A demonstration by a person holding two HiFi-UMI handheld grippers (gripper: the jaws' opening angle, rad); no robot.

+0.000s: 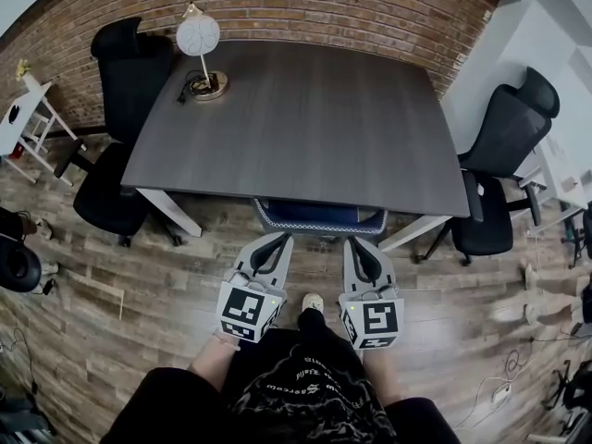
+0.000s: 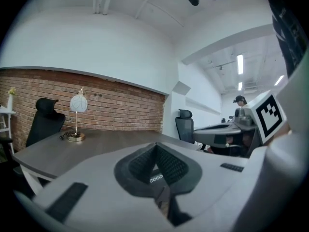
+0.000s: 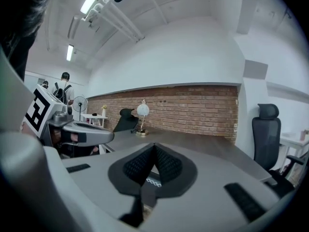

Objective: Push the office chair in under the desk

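Left claw (image 1: 280, 238) and right claw (image 1: 355, 241), pinched shut as blunt pushers, sit just behind the chair (image 1: 319, 218), already largely under the table (image 1: 305, 118).

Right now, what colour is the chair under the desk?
Chair is dark blue; head view shows it best.

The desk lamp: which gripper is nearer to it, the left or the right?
Left. The desk lamp stands at the far left corner of the desk. The left gripper is at the near edge; the right gripper is beside it, farther to the right.
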